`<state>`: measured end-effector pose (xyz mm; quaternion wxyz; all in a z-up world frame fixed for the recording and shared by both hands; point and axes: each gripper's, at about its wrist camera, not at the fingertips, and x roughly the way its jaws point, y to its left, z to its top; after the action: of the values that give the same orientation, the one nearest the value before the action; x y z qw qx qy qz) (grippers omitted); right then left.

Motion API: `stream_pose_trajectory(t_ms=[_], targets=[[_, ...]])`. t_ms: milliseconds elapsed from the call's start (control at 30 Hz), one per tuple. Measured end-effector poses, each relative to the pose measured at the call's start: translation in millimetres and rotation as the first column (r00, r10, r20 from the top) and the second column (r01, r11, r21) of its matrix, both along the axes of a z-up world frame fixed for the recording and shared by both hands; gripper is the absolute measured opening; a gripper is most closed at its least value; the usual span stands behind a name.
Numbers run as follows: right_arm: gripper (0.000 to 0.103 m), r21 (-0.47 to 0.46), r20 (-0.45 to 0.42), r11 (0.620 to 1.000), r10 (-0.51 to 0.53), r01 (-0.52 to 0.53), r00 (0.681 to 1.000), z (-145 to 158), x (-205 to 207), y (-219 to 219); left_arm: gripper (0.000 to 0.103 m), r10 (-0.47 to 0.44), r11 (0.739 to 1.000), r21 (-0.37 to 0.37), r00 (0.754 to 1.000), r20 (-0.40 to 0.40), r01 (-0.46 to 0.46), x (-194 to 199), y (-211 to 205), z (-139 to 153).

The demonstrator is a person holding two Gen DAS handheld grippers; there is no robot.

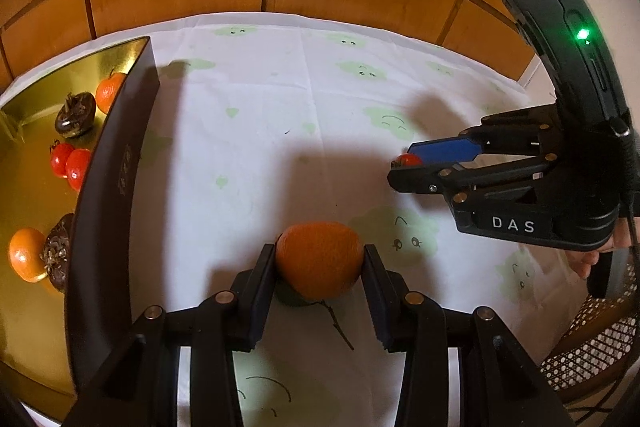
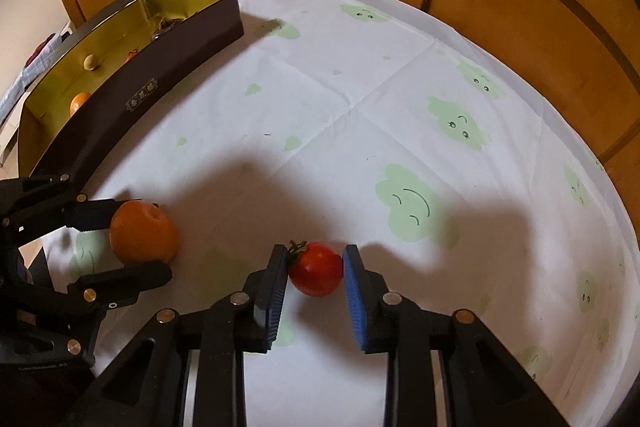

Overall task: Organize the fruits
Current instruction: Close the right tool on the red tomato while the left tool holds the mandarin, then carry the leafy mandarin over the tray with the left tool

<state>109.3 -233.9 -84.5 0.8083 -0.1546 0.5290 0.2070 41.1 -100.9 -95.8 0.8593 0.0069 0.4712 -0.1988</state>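
Left gripper fingers squeeze the dimpled round orange at six o'clock on the cloth-covered surface; right gripper fingers pinch a glossy tomato; gold-lined box at nine o'clock.

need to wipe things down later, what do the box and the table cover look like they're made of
Box: probably stiff card, matte dark outside with a printed label, and a shiny gold foil lining that mirrors the fruit inside. Table cover: looks like thin white woven cloth printed with green cloud faces; the fold creases suggest fabric, though coated cloth is possible.
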Motion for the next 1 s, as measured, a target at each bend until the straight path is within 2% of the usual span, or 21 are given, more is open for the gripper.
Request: stream_pose_trajectory(t_ms=[200,500,1000], targets=[[0.028,0.015,-0.018,1.000,-0.023,0.023,1.000,0.5,1.0,-3.6,0.042,-0.001,1.000,0.008,1.000,0.019,0.001,-4.0,-0.5,7.9],[0.028,0.007,-0.017,1.000,-0.029,0.029,0.999,-0.1,-1.1,-4.0,0.042,0.006,1.000,-0.002,0.995,0.102,-0.006,-16.9,4.0,45.2],[0.028,-0.007,0.003,0.999,-0.045,0.045,0.999,-1.5,-1.9,-3.9,0.042,0.093,0.996,-0.026,0.981,0.170,-0.089,-23.9,35.2,85.2]])
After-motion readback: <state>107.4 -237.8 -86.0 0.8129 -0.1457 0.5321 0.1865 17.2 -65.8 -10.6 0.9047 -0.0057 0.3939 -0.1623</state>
